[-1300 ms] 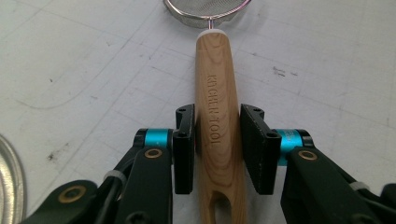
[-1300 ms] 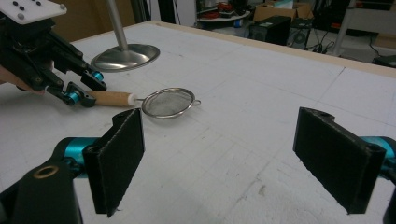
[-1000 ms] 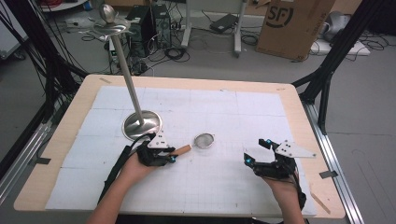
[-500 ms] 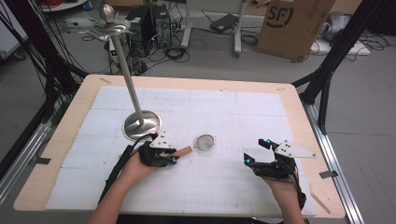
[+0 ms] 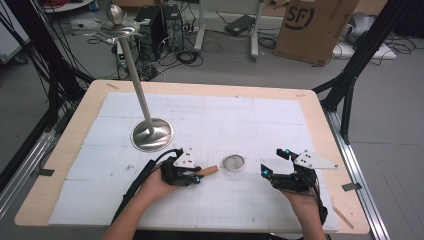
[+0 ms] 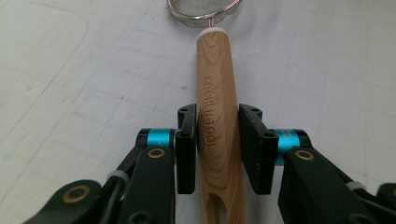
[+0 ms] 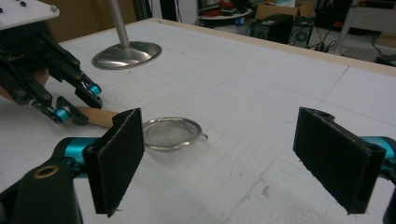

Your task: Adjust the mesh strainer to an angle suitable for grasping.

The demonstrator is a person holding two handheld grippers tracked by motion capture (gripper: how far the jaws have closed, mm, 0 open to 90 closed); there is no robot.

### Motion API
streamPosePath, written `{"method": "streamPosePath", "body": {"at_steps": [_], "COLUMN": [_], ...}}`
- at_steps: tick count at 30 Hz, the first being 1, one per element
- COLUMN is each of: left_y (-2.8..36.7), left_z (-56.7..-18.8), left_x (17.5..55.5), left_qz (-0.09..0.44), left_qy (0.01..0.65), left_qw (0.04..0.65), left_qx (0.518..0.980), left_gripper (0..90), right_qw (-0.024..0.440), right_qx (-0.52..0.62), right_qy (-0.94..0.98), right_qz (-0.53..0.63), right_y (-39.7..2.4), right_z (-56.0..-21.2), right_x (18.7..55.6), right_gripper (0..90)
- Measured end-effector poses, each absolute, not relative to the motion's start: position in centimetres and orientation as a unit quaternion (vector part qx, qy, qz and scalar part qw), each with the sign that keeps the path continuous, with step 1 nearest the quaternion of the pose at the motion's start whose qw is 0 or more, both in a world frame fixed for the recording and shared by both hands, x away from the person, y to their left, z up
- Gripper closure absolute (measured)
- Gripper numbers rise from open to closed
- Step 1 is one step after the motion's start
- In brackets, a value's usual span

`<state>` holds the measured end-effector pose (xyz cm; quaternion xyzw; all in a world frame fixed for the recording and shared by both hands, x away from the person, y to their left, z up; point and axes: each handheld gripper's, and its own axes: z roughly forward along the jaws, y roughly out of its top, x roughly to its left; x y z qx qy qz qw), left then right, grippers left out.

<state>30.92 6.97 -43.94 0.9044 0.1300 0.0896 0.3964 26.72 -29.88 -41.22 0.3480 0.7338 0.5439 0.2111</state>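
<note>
The left gripper (image 6: 217, 140) is clamped on the wooden handle (image 6: 218, 116) of a small mesh strainer (image 5: 233, 162), which lies on the white mat (image 5: 280, 125) near the table's front edge. Compared with a second ago, gripper and strainer are seen shifted slightly rightward, so the strainer is judged to be already under control and being dragged or repositioned. The right gripper (image 5: 272, 164) is held spread wide, nothing between its jaws. One strainer, one metal stand (image 5: 151, 134) and two grippers are counted.
</note>
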Motion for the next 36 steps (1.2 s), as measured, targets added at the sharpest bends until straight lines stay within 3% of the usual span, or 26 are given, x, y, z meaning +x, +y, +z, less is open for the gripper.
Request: {"method": "streamPosePath", "body": {"at_steps": [17,25,36], "left_y": [1.1,1.8,4.1], "left_z": [-44.2,-44.1,-43.9], "left_x": [29.2,29.1,30.1], "left_qz": [0.073,0.082,0.110], "left_qy": [0.075,0.087,0.126], "left_qw": [0.403,0.396,0.386], "left_qx": [0.909,0.911,0.907], "left_gripper": [67.8,53.3,51.9], "right_qw": [0.211,0.210,0.209], "right_qx": [0.344,0.346,0.347], "right_qy": [0.734,0.733,0.734], "right_qz": [0.546,0.547,0.545], "right_y": [-29.8,-30.0,-29.9], "right_z": [-41.2,-41.2,-41.2], "right_x": [26.7,26.6,26.6], "right_gripper": [15.5,15.5,15.5]}}
